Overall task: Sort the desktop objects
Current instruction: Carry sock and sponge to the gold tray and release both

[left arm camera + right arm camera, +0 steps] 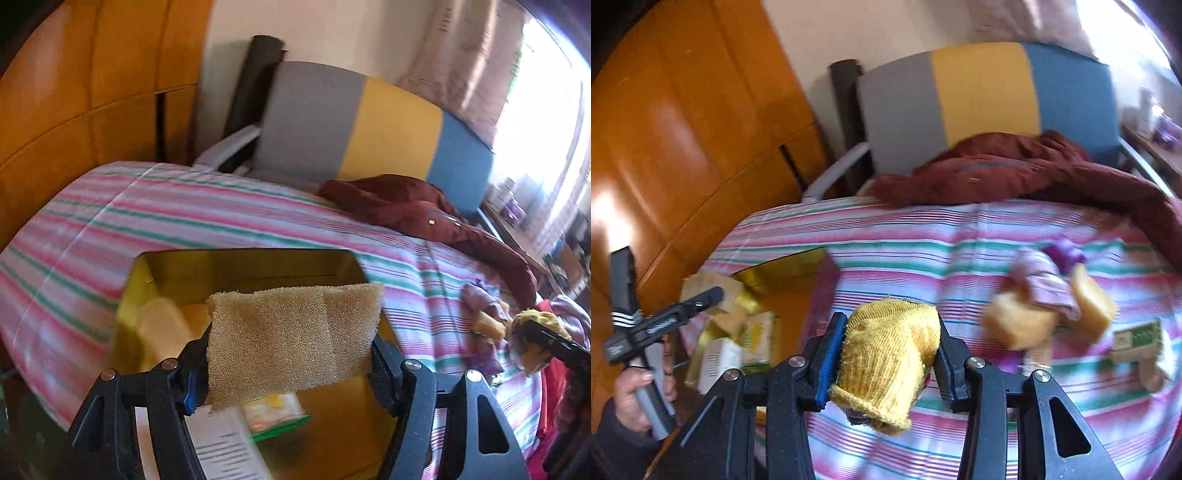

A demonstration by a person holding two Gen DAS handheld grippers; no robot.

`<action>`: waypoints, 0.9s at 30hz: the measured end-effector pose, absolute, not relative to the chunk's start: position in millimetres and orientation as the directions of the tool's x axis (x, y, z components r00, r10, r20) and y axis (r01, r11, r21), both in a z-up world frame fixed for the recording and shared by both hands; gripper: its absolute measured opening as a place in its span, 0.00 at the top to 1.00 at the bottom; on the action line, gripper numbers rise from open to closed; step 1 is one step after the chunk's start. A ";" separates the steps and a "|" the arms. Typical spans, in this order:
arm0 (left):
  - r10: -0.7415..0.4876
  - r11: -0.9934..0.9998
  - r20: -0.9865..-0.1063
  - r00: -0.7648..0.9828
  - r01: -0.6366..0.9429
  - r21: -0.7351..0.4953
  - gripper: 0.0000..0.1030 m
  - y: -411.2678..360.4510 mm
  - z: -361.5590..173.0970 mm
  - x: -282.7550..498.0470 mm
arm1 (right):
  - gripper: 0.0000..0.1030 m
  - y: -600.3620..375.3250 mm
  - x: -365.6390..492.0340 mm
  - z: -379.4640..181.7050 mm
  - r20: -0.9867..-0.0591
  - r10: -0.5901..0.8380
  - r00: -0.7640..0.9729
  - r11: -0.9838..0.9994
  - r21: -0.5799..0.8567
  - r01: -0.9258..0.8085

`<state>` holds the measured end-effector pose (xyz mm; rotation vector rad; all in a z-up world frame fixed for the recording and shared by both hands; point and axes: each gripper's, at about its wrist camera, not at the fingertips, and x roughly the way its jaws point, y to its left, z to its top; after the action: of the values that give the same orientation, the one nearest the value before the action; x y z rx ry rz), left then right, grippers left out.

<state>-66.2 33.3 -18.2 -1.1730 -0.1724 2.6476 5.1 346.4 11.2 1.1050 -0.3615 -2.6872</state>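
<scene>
My left gripper point(291, 350) is shut on a tan sponge point(291, 336) and holds it over an open yellow box point(243, 264) on the striped cloth. The box holds a pale sponge point(162, 325), a green-edged packet point(275, 410) and a white leaflet point(225, 443). My right gripper point(886, 350) is shut on a yellow knitted cloth point(886, 354) above the striped cloth point(960, 236). The left gripper shows at the left of the right wrist view point(665, 317), over the box point(783, 273). Yellow sponges point(1019, 321) and a purple-pink cloth point(1049, 284) lie to the right.
A dark red jacket point(1015, 170) lies at the far side of the cloth, against a grey, yellow and blue chair back point(979, 92). A small green-and-white box point(1137, 339) lies at the right. An orange wooden cabinet point(683, 129) stands at the left.
</scene>
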 end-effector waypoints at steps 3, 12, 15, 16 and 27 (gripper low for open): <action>0.249 -0.967 -0.714 -0.654 -0.134 -0.215 0.32 11.7 -22.2 -65.2 | 0.56 311.6 -0.7 15.1 -0.650 -0.335 -0.683 -0.936 0.316 0.158; 0.216 -0.967 -0.710 -0.670 -0.046 -0.251 0.32 -40.4 -29.6 -63.8 | 0.55 226.5 -25.1 3.3 -0.660 -0.432 -0.615 -0.899 0.373 0.230; 0.207 -0.968 -0.713 -0.669 -0.033 -0.250 0.31 -49.3 -32.7 -61.6 | 0.54 205.3 -31.1 -1.4 -0.669 -0.441 -0.598 -0.895 0.376 0.239; 0.212 -0.967 -0.717 -0.664 -0.037 -0.251 0.31 -50.5 -34.7 -61.3 | 0.54 200.3 -32.7 -2.8 -0.672 -0.445 -0.592 -0.893 0.379 0.242; 0.285 -0.944 -0.732 -0.619 -0.047 -0.328 0.22 -56.5 -50.2 -61.8 | 0.31 164.8 -37.3 -12.0 -0.701 -0.449 -0.553 -0.893 0.371 0.255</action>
<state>-61.8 -56.5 -50.2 -1.2655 -0.4142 2.6377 -37.3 164.8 -12.0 1.1937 -0.3169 -2.4409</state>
